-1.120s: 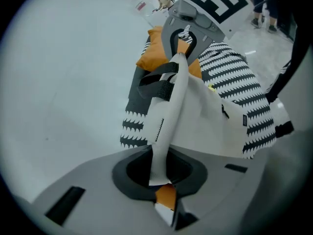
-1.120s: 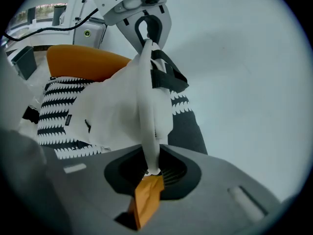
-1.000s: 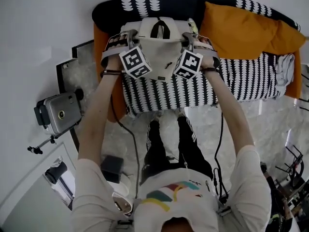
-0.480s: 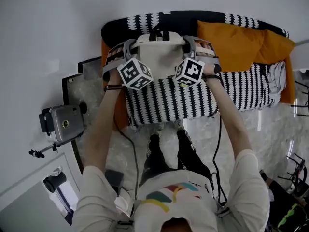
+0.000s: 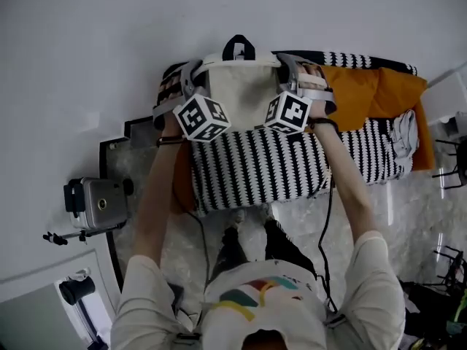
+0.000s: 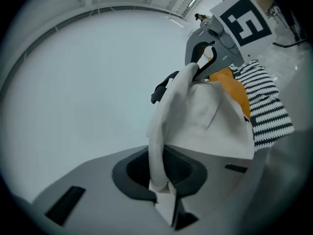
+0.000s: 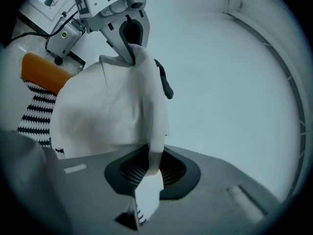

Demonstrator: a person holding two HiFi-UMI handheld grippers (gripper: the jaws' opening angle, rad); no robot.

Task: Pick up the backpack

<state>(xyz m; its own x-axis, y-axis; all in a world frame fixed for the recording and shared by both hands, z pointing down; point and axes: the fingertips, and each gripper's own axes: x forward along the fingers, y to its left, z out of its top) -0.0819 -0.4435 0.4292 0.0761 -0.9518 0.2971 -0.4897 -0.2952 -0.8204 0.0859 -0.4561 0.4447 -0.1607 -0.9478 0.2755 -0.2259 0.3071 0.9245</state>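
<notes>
The cream backpack (image 5: 244, 90) with a black top handle (image 5: 238, 47) hangs in the air above the striped sofa, held between both grippers. My left gripper (image 5: 194, 70) is shut on the backpack's left shoulder strap (image 6: 157, 146), which runs up from between its jaws. At the other side my right gripper (image 5: 289, 64) is shut on the right strap (image 7: 152, 141). In the left gripper view the backpack (image 6: 210, 121) fills the middle, with the right gripper (image 6: 208, 58) behind it. The right gripper view shows the backpack (image 7: 107, 106) and the left gripper (image 7: 124, 31) beyond it.
Below the bag is a black-and-white patterned sofa (image 5: 292, 166) with an orange cushion (image 5: 376, 93). A white wall lies behind. A grey device (image 5: 98, 204) on a stand sits on the floor at the left. The person's legs and cables are beneath.
Both grippers have risen together with the backpack, lifting it off the sofa seat up in front of the wall. The jaws stayed shut on the straps.
</notes>
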